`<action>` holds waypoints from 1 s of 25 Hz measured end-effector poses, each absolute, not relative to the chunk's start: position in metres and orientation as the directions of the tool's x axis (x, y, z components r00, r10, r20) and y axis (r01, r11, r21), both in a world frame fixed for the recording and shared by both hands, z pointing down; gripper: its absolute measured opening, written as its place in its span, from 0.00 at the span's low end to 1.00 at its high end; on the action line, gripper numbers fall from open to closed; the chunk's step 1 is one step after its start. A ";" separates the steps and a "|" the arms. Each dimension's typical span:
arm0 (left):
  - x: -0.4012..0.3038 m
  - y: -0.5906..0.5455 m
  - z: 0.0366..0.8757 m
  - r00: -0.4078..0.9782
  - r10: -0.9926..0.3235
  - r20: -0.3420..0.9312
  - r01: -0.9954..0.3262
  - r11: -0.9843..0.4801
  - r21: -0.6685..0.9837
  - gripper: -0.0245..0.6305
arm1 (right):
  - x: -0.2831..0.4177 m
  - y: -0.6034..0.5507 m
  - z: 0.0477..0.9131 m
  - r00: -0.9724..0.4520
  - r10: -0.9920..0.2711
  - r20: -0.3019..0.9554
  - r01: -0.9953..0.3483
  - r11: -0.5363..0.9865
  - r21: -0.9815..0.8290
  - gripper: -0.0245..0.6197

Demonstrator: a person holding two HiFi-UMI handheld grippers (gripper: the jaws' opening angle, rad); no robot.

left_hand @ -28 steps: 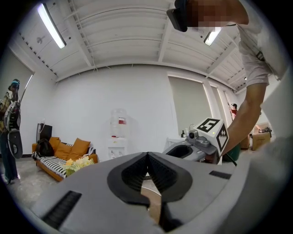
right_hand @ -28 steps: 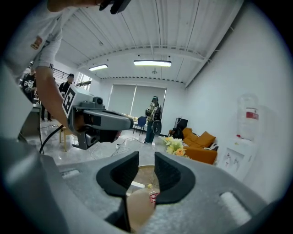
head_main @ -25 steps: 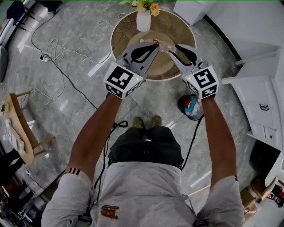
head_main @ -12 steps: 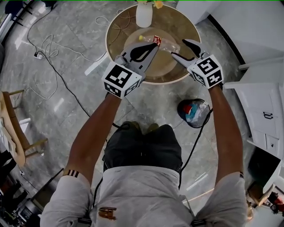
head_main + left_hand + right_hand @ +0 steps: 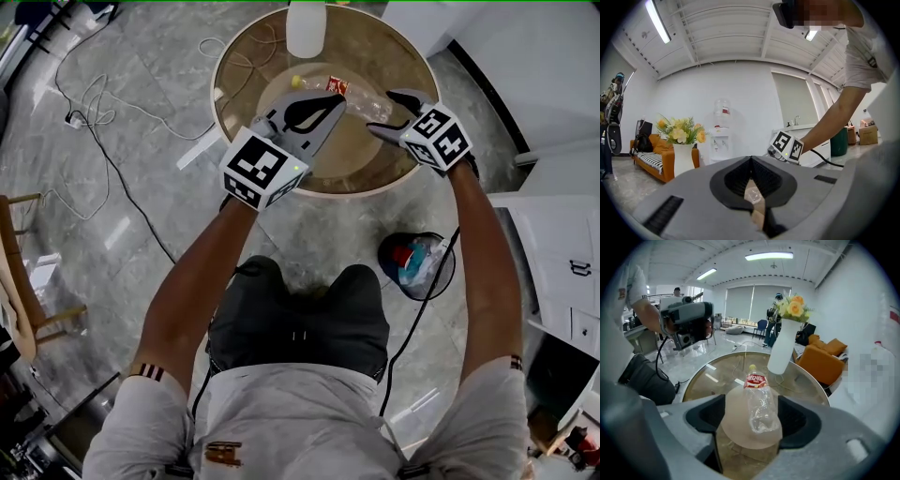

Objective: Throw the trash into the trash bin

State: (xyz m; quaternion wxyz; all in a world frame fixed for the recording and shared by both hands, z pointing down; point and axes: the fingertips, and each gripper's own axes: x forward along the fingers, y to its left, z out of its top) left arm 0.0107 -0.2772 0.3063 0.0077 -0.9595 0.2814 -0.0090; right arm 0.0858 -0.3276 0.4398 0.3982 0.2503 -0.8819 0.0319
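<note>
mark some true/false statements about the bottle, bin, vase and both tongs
1. The plastic bottle lies on the round mat. True.
2. The trash bin stands on the table. False: it stands on the floor, beside the table.
3. A white vase stands on the table. True.
4. The right tongs clamp the bottle. False: their jaws are opening and do not press it.
5. The left tongs are shut. True.

Tabletop (image 5: pixel 396 58): carrying a white vase (image 5: pixel 306 28) and a round tan mat (image 5: pixel 736 423).
Mat: clear bottle (image 5: pixel 761 408) lying on it.
</note>
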 end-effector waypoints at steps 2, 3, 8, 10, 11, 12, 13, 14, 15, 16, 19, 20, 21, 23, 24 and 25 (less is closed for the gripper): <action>0.014 -0.281 0.314 0.845 -0.534 0.009 -0.534 -0.845 -0.030 0.04 | 0.090 -0.335 0.455 -0.540 -0.400 0.741 -0.464 0.876 0.135 0.58; 0.014 -0.282 0.317 0.847 -0.532 0.006 -0.532 -0.846 -0.036 0.04 | 0.091 -0.338 0.462 -0.532 -0.389 0.752 -0.459 0.879 0.130 0.59; 0.020 -0.286 0.332 0.853 -0.521 -0.021 -0.521 -0.850 -0.070 0.04 | 0.088 -0.350 0.495 -0.507 -0.331 0.796 -0.425 0.899 0.103 0.64; 0.022 -0.286 0.336 0.858 -0.513 -0.036 -0.514 -0.854 -0.087 0.04 | 0.085 -0.355 0.504 -0.497 -0.317 0.808 -0.414 0.905 0.101 0.65; 0.023 -0.286 0.337 0.860 -0.508 -0.043 -0.510 -0.855 -0.095 0.04 | 0.083 -0.357 0.508 -0.492 -0.313 0.813 -0.408 0.907 0.102 0.66; 0.024 -0.286 0.339 0.862 -0.505 -0.049 -0.507 -0.856 -0.104 0.04 | 0.081 -0.360 0.511 -0.487 -0.311 0.816 -0.404 0.909 0.105 0.66; 0.025 -0.286 0.341 0.863 -0.502 -0.055 -0.505 -0.856 -0.112 0.04 | 0.080 -0.363 0.514 -0.483 -0.312 0.818 -0.402 0.909 0.109 0.66; 0.025 -0.286 0.344 0.864 -0.500 -0.060 -0.504 -0.856 -0.120 0.04 | 0.079 -0.365 0.517 -0.478 -0.311 0.821 -0.400 0.910 0.112 0.66; 0.026 -0.286 0.347 0.864 -0.499 -0.063 -0.503 -0.855 -0.126 0.04 | 0.078 -0.366 0.520 -0.473 -0.308 0.826 -0.397 0.911 0.112 0.66; 0.026 -0.286 0.351 0.864 -0.499 -0.066 -0.503 -0.854 -0.130 0.04 | 0.078 -0.367 0.523 -0.468 -0.301 0.831 -0.394 0.913 0.109 0.66; 0.025 -0.287 0.358 0.862 -0.502 -0.076 -0.507 -0.851 -0.137 0.04 | 0.078 -0.368 0.530 -0.460 -0.276 0.844 -0.385 0.918 0.091 0.65; 0.024 -0.287 0.359 0.861 -0.503 -0.079 -0.509 -0.849 -0.139 0.04 | 0.078 -0.368 0.530 -0.459 -0.269 0.846 -0.383 0.920 0.085 0.64; 0.023 -0.286 0.360 0.860 -0.503 -0.081 -0.510 -0.849 -0.141 0.04 | 0.077 -0.367 0.531 -0.459 -0.266 0.848 -0.381 0.921 0.082 0.63; 0.021 -0.284 0.362 0.860 -0.503 -0.083 -0.510 -0.847 -0.150 0.04 | 0.078 -0.366 0.530 -0.462 -0.270 0.845 -0.382 0.920 0.085 0.59; 0.021 -0.284 0.363 0.861 -0.502 -0.084 -0.509 -0.847 -0.155 0.04 | 0.078 -0.365 0.530 -0.464 -0.277 0.842 -0.383 0.919 0.091 0.58; 0.020 -0.284 0.364 0.860 -0.502 -0.087 -0.509 -0.846 -0.158 0.04 | 0.078 -0.365 0.530 -0.464 -0.286 0.838 -0.384 0.918 0.101 0.58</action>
